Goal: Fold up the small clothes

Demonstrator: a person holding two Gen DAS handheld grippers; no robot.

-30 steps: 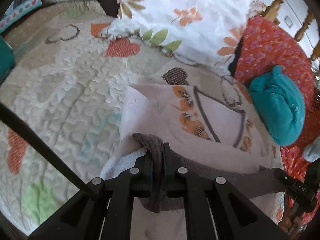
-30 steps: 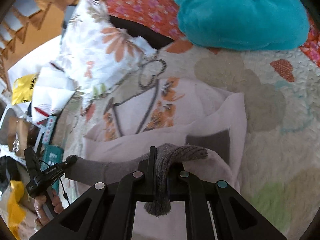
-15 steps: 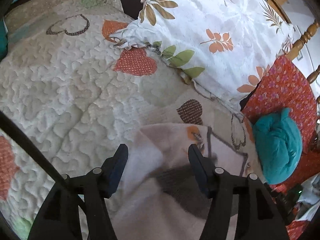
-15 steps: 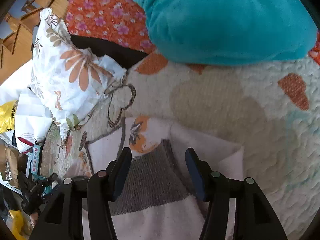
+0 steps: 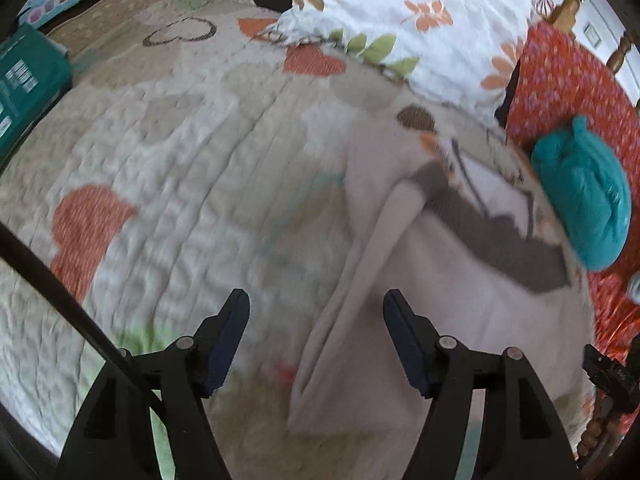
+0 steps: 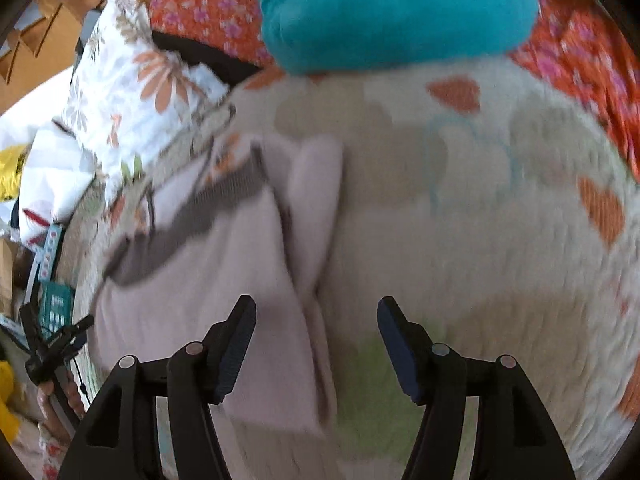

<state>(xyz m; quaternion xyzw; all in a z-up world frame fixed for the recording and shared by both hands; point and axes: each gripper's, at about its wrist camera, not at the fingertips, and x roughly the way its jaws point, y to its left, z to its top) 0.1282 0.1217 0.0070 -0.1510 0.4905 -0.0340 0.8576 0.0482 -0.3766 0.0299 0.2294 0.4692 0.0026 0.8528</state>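
Note:
A small pale pink garment (image 5: 448, 304) with a grey ribbed band (image 5: 492, 224) lies folded over on the quilted bedspread (image 5: 168, 168). It also shows in the right wrist view (image 6: 208, 304), its grey band (image 6: 192, 216) across the far part. My left gripper (image 5: 316, 332) is open and empty, above the garment's left edge. My right gripper (image 6: 316, 332) is open and empty, above the garment's right edge. Both views are motion-blurred.
A teal plush bundle (image 5: 588, 196) (image 6: 392, 12) lies on a red floral cloth (image 5: 560, 80) beyond the garment. A white floral pillow (image 5: 408, 20) (image 6: 128, 92) sits at the head. A teal box (image 5: 24, 84) lies at the left edge.
A second ago both grippers were shut on the grey band. They let go, opened, and have drawn back and apart; the garment now lies folded on the bed.

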